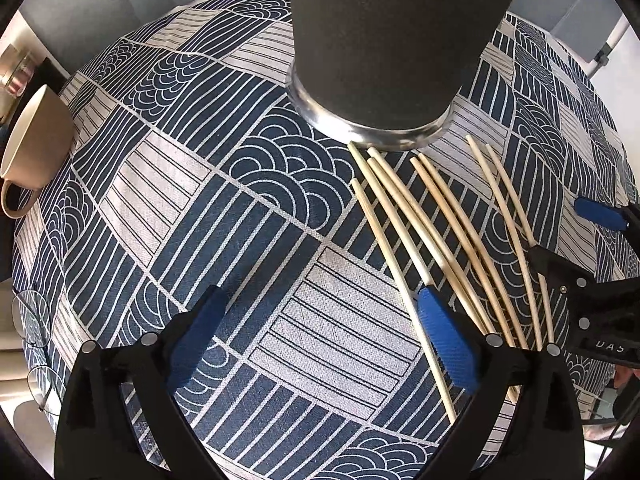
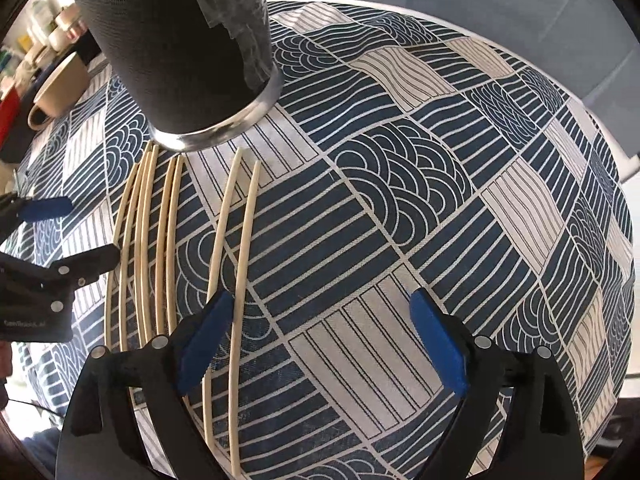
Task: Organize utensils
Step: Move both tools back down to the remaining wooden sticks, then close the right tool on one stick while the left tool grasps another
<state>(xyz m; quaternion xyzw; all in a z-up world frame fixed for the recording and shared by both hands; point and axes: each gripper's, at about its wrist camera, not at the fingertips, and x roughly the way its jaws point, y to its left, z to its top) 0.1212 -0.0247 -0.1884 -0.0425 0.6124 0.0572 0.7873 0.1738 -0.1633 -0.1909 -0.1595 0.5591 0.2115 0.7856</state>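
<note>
Several chopsticks (image 2: pixel 168 240) lie loose on the desk (image 1: pixel 180 208), between the two hand-held grippers; left hand-held gripper (image 1: pixel 320 344) and right hand-held gripper (image 2: pixel 320 344) gape wide, empty; thin sticks may roll or slip when pinched, missing the dark holder (image 1: pixel 392 40) ahead.

chopsticks (image 1: pixel 440 220): eight pale wooden sticks, laid flat, loosely fanned on the patterned cloth
holder (image 1: pixel 396 40): dark cup, upright, just beyond their tips

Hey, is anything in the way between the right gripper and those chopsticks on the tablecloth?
Nothing visible is. The right gripper hangs open just above the chopsticks, one stick running between its fingers. The black cup stands beyond the sticks' far tips, and the left gripper is off to the side.
</note>
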